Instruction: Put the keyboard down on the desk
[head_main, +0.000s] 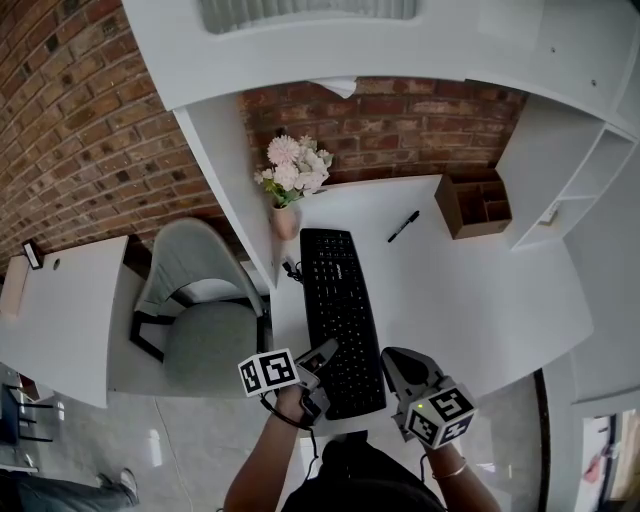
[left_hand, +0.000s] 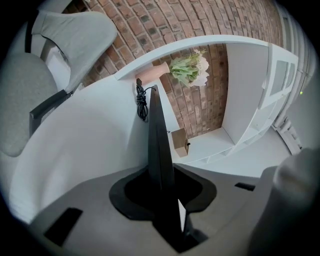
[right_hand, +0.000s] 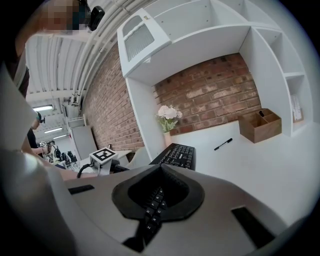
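While both grippers sit at the near edge of the white desk (head_main: 470, 300), the left gripper (head_main: 323, 353) has its jaws clamped on the near left corner of the black keyboard (head_main: 338, 300), which shows edge-on in the left gripper view as a thin dark blade between them. Over to the right gripper (head_main: 393, 366): jaws closed on the near right corner, rows of keys pinched between them. The keyboard lies keys up, its long axis running straight away from the person, short near end at the grippers and far end pointing at the back wall. That far end looks down on the desk top (whether the near end touches too, I can't tell). Further out, a coiled black cable (left_hand: 142, 102) sits at the far left corner. Right of it, well apart, lies a black pen (head_main: 403, 226). Beyond that, a vase of pink and white flowers (head_main: 290, 175) stands left, a wooden organiser (head_main: 478, 203) right, and the brick wall (head_main: 400, 130) closes the back.
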